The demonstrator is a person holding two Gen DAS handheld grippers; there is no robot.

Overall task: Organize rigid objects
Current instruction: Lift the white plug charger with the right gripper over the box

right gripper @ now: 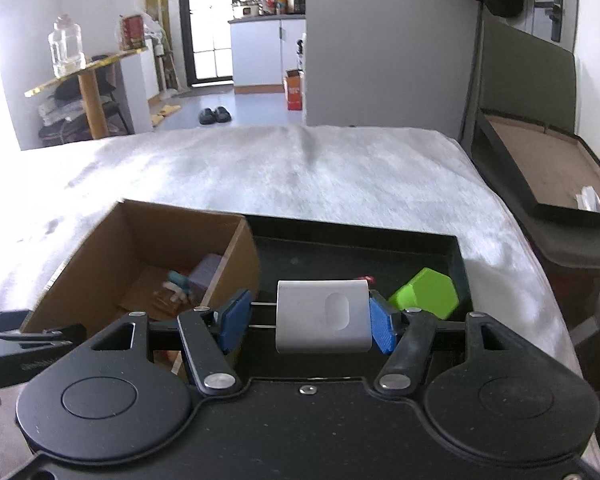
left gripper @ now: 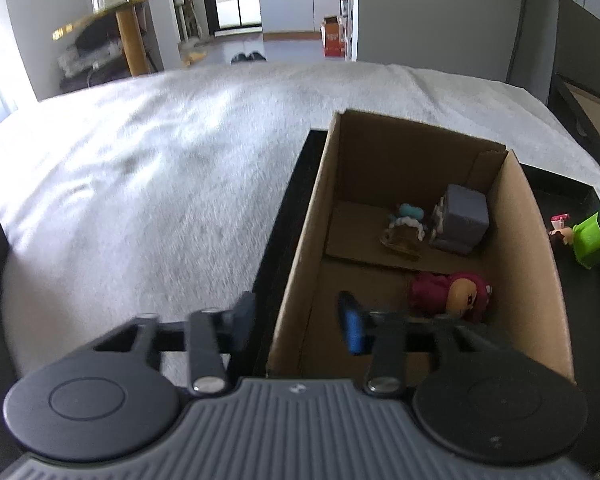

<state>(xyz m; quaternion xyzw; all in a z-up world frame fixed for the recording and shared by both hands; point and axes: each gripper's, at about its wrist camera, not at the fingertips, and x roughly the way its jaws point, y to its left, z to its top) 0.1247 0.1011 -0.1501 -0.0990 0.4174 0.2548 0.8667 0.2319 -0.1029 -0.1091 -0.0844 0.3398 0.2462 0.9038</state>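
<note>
A cardboard box (left gripper: 532, 240) stands on a black tray (right gripper: 456, 248) on a white bedcover. Inside lie a grey block (left gripper: 462, 220), a small teal and brown toy (left gripper: 404, 228) and a maroon doll figure (left gripper: 456, 296). My left gripper (left gripper: 300, 320) is open and empty, straddling the box's near left wall. My right gripper (right gripper: 308, 320) holds nothing tight: a white rounded block (right gripper: 324, 316) sits between its blue pads, touching the right pad (right gripper: 382, 326) with a gap at the left pad (right gripper: 234, 320). A green hexagonal block (right gripper: 428, 292) lies in the tray beside it, also visible in the left wrist view (left gripper: 592, 240).
The white bedcover (left gripper: 160, 184) spreads left and beyond the tray. A small pink figure (left gripper: 560, 228) lies in the tray by the green block. A dark bed frame (right gripper: 540, 168) stands to the right. A side table with a jar (right gripper: 66, 46) stands far left.
</note>
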